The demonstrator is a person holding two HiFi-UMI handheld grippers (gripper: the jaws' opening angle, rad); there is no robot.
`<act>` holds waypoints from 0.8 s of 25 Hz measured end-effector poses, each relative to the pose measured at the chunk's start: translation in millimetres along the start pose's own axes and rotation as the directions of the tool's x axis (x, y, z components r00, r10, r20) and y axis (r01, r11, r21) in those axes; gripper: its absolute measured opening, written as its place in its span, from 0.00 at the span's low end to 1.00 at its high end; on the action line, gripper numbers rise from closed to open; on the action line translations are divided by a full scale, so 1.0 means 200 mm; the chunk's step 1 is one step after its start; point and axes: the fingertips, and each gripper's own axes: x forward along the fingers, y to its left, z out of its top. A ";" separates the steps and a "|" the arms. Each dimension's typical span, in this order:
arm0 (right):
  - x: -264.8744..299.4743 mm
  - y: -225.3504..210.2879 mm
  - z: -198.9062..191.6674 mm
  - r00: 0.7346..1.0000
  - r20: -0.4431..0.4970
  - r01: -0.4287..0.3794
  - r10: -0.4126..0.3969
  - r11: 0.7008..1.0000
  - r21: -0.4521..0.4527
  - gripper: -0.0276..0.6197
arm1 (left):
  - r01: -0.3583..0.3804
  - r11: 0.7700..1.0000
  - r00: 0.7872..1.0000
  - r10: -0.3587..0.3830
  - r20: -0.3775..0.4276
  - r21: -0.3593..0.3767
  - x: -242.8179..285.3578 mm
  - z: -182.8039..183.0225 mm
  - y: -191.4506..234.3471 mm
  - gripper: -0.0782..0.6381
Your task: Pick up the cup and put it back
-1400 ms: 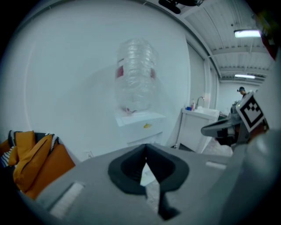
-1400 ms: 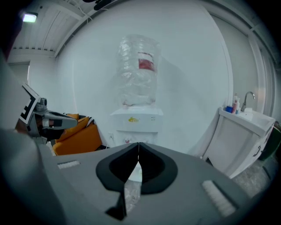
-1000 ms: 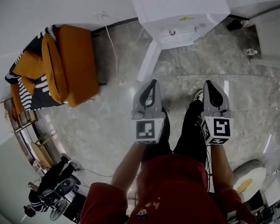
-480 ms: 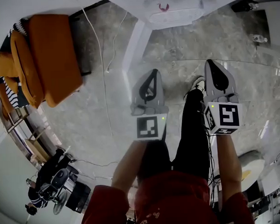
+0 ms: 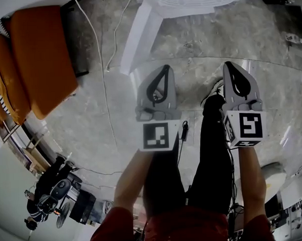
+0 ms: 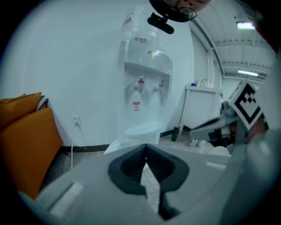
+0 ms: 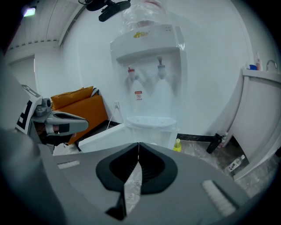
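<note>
Abreast, left gripper (image 5: pixel 164 68) and right gripper (image 5: pixel 229 65) point forward, closed.

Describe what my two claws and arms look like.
The left claw and right claw are pale grey tapered shells with black teardrop-shaped inner pads. Each carries a white cube with black square markers. The person wears red short sleeves.

The floor (image 5: pixel 92 129) was glossy, marbled stone. At ten o'clock, the orange sofa (image 5: pixel 40 57) looked matt cloth. The left gripper (image 5: pixel 165 68) and right gripper (image 5: pixel 229 65) showed matt grey plastic. At twelve, the water dispenser (image 7: pixel 147 46): smooth white plastic.
</note>
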 end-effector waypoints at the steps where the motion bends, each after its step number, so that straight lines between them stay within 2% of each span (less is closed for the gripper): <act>1: 0.03 0.00 -0.04 1.000 -0.001 0.003 -0.003 1.000 -0.002 0.05 | 0.006 1.000 1.000 -0.006 0.003 0.003 0.02 -0.03 0.00 0.11; 11: 0.28 -0.15 -0.34 0.998 -0.010 0.068 -0.068 0.996 0.058 0.05 | 0.088 0.994 0.996 -0.089 0.006 0.061 0.24 -0.42 -0.01 0.11; 16: 0.41 -0.24 -0.49 0.998 -0.013 0.063 -0.062 0.998 0.019 0.05 | 0.107 0.986 0.994 -0.109 0.013 0.128 0.40 -0.59 0.03 0.11; 20: 0.53 -0.23 -0.58 1.000 0.020 0.012 -0.011 0.999 -0.052 0.05 | 0.129 0.981 0.991 -0.135 0.027 0.146 0.53 -0.71 0.05 0.11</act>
